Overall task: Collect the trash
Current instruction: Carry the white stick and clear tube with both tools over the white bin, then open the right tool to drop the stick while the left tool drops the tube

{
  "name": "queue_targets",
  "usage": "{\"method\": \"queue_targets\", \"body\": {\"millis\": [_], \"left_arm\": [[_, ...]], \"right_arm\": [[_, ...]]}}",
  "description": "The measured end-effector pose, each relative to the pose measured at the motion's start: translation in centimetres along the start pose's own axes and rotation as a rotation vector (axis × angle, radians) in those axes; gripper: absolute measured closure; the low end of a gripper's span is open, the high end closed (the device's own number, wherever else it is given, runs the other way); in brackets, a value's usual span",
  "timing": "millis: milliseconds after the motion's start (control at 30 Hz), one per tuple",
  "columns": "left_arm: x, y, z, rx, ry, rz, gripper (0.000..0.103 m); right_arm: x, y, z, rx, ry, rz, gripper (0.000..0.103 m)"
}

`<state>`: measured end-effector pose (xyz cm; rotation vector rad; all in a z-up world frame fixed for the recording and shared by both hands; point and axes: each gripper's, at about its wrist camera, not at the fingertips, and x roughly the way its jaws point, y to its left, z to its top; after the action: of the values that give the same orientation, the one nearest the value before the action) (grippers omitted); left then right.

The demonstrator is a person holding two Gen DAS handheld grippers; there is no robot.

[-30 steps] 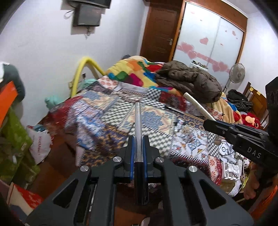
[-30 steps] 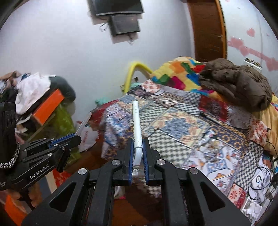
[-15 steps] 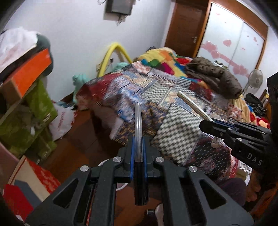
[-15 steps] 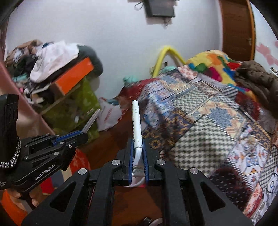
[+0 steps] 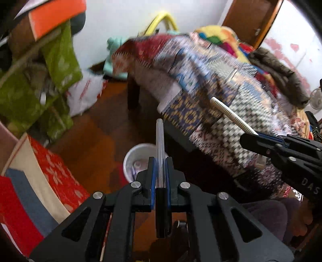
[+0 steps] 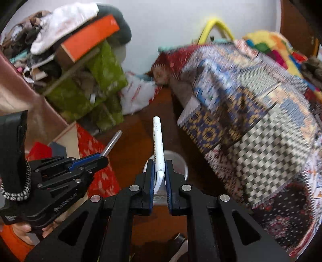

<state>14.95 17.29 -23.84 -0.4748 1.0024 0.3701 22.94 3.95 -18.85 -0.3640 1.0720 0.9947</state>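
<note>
The left gripper pinches a clear pen between its blue pads, the barrel sticking straight out toward 12 o'clock and its black end poking back behind the jaws. The right gripper is clamped on a white tube, also pointing to 12 o'clock, with white cord strands bunched where the pads squeeze it.

Both hang over a white bin on the brown floor. The left view looks into the bin at some pale, blurred scraps; the right view catches only its rim behind the tube, the inside hidden.

From the left camera, the right gripper comes in at 3 o'clock, the ribbed tube slanting toward 10 o'clock across the bed. From the right camera, the left gripper sits at 9 o'clock, its pen angled toward 1 o'clock, and fingers show beneath its handle.

The right view alone takes in the top of the pile at 10 o'clock, where white cloth lies over an orange box. A red patterned box leans at 8 o'clock in the left view.
</note>
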Motion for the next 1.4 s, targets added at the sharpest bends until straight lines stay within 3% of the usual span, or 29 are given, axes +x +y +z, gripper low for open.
{"method": "queue_targets", "body": {"millis": [233, 400, 500, 567, 600, 700, 900, 1033, 1400], "left_arm": [[4.7, 1.7, -1.1, -0.042, 0.105, 0.032, 0.096], [6.4, 2.2, -0.7, -0.071, 0.137, 0.037, 0.096], [7.0, 2.6, -0.1, -0.087, 0.143, 0.034, 0.096], [7.3, 2.7, 0.2, -0.094, 0.146, 0.031, 0.096], [7.4, 2.7, 0.5, -0.097, 0.148, 0.027, 0.096], [7.9, 2.6, 1.2, -0.104, 0.155, 0.013, 0.096], [9.0, 1.8, 2.8, -0.084, 0.165, 0.020, 0.095], [9.4, 1.6, 3.4, -0.089, 0.177, 0.037, 0.081], [3.7, -0.3, 3.0, -0.035, 0.079, 0.048, 0.081]], "right_arm": [[5.3, 0.2, 0.8, -0.027, 0.114, -0.008, 0.093], [8.0, 0.1, 2.2, -0.018, 0.159, 0.023, 0.093], [9.0, 0.1, 2.9, -0.023, 0.182, -0.001, 0.092], [9.2, -0.1, 3.4, -0.012, 0.173, 0.001, 0.090], [9.3, -0.2, 3.5, -0.007, 0.172, 0.001, 0.083], [8.9, -0.5, 3.8, -0.008, 0.156, -0.009, 0.066], [7.3, -1.7, 3.6, -0.012, 0.127, -0.039, 0.065], [6.0, -2.1, 3.1, -0.030, 0.111, -0.073, 0.065], [1.4, -2.1, 1.7, -0.051, 0.037, -0.081, 0.065]]}}
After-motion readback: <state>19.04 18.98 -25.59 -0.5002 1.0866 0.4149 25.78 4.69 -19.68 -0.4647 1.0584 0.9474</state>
